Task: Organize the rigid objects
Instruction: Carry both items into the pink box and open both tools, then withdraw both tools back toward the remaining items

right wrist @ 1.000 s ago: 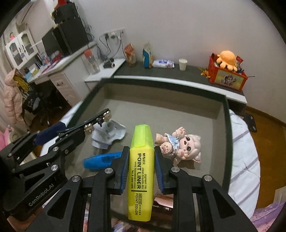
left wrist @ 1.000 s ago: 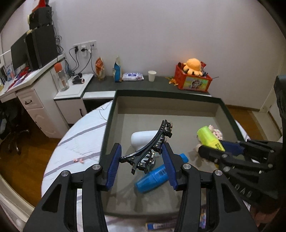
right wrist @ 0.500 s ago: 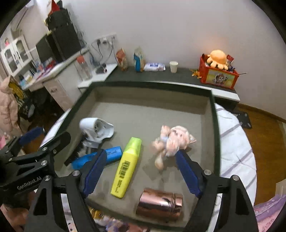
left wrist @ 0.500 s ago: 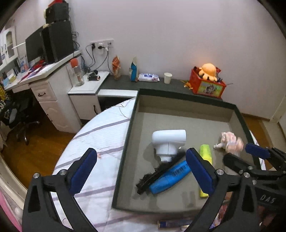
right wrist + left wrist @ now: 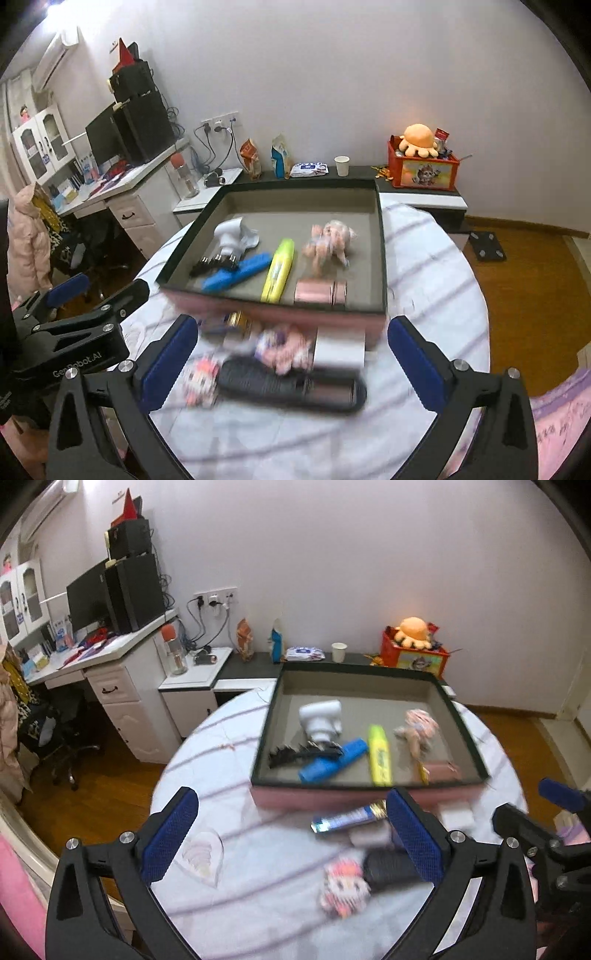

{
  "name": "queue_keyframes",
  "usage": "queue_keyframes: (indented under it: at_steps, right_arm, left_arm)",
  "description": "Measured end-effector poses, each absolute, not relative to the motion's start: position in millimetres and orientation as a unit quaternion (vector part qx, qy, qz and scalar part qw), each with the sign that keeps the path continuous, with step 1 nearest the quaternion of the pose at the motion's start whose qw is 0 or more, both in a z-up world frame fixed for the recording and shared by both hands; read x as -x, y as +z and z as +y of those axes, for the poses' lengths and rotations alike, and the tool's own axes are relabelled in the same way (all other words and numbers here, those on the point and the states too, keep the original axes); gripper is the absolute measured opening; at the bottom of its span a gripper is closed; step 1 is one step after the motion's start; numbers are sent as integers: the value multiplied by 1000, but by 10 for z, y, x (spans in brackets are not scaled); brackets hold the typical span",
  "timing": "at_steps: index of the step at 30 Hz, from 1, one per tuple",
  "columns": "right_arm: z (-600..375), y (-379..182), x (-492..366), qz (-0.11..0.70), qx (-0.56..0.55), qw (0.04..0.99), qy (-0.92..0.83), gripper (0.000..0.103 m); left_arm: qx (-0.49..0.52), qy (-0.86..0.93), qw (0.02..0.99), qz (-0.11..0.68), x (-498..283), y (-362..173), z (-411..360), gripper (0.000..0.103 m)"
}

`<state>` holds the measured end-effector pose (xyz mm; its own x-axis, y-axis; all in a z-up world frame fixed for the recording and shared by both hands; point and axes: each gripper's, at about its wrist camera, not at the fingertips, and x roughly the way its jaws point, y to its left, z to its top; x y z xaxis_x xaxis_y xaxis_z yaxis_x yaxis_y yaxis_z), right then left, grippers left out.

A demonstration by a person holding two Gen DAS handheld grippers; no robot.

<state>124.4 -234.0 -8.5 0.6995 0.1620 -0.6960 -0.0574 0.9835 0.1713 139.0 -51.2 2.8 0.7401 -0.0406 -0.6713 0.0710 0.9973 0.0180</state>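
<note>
A dark-rimmed box point(image 5: 369, 785) with pink sides stands on the round table. In it lie a black hair clip point(image 5: 295, 755), a blue marker point(image 5: 332, 764), a yellow highlighter point(image 5: 379, 755), a white appliance point(image 5: 321, 716), a small doll point(image 5: 417, 731) and a pink metal cylinder point(image 5: 319, 291). My left gripper point(image 5: 291, 812) hangs open in front of the box, nothing between its pads. My right gripper point(image 5: 292, 325) is beside it, its jaws opening wide and empty. The highlighter point(image 5: 279, 269) and the clip point(image 5: 214, 263) rest loose on the box floor.
In front of the box, blurred, lie a blue tube point(image 5: 347, 818), a black brush point(image 5: 288, 387), a small cartoon figure point(image 5: 345, 886) and a white block point(image 5: 340, 349). A white desk point(image 5: 110, 672) stands left; a red toy crate point(image 5: 413, 657) sits behind on a low shelf.
The left gripper let go of the hair clip and the right let go of the highlighter; both now lie in the box. Both grippers opened wide and drew back and up from the box.
</note>
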Motion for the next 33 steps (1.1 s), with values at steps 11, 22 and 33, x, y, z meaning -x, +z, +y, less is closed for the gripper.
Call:
queue_keyframes:
  at_steps: [11, 22, 33]
  right_arm:
    - [-2399, -560, -539, 418, -78, 905, 33, 103]
    - [-2337, -627, -380, 419, -72, 904, 41, 103]
    - [-2272, -551, -379, 414, -68, 907, 50, 103]
  left_arm:
    - [-1, -24, 930, 368, -622, -172, -456, 103]
    - [-4, -15, 932, 362, -457, -164, -419, 103]
    - [-2, -10, 932, 362, -453, -143, -364, 103]
